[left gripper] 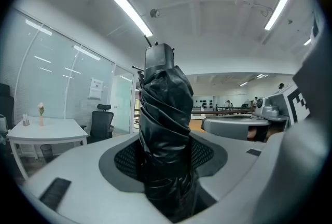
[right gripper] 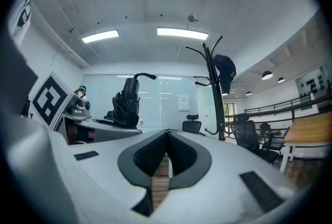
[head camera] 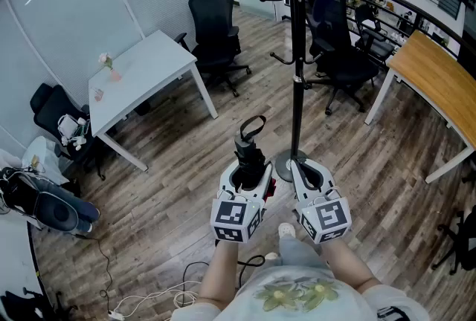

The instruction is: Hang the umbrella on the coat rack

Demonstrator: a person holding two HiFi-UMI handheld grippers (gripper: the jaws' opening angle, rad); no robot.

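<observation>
Holding the black folded umbrella upright looks deliberate to me: the thin strap loop ends up on top, which is probably the bit meant to slip over a hook. The umbrella sits in the left gripper, close in front of the person, just left of the tall black metal coat rack and not yet on any of its curved hooks. Left jaws stand wide but are clamped on the bundled fabric. The right gripper hangs beside it near the rack's base, jaws pressed together with nothing between them, likely kept free to help.
</observation>
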